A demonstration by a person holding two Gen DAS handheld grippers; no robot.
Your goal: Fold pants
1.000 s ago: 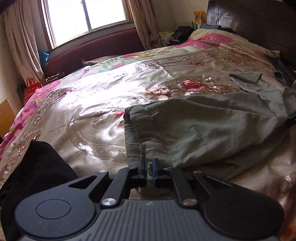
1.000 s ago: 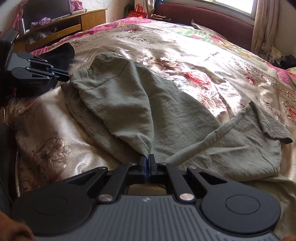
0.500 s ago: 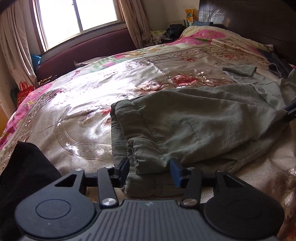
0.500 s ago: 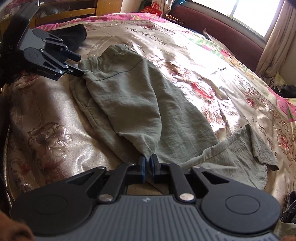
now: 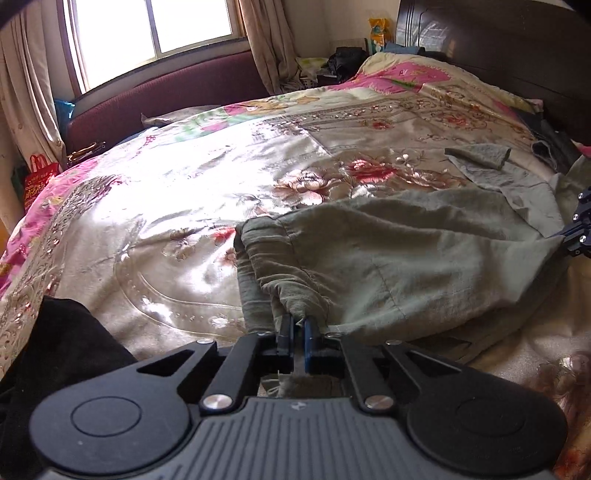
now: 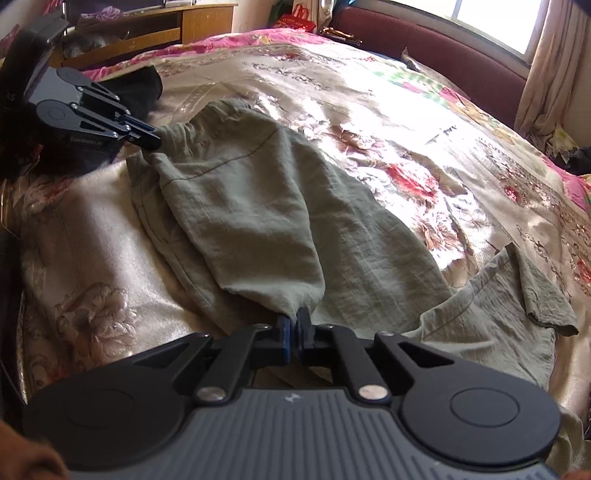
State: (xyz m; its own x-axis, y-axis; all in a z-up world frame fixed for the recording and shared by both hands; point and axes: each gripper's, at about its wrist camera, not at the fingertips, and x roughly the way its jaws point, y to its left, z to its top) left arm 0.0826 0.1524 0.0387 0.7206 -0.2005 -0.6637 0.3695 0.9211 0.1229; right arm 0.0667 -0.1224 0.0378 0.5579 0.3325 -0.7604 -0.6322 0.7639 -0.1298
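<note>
Grey-green pants (image 5: 399,254) lie on a shiny floral bedspread (image 5: 184,192), folded lengthwise with the upper layer bunched. My left gripper (image 5: 300,328) is shut on the gathered waistband end and also shows in the right wrist view (image 6: 153,142). My right gripper (image 6: 294,320) is shut on the pants (image 6: 240,206) at the folded edge further down the leg; its fingertips (image 5: 570,236) show at the right edge of the left wrist view. One leg end (image 6: 524,295) lies spread to the right.
A black garment (image 5: 62,354) lies at the bed's near left corner, also in the right wrist view (image 6: 142,88). A dark headboard (image 5: 498,48) is at the far right, a maroon bench (image 5: 166,96) under the window, a wooden cabinet (image 6: 155,29) beside the bed.
My left gripper opened half a second ago around the waistband and has now shut on it again. My right gripper stayed shut on the pants and lifted slightly.
</note>
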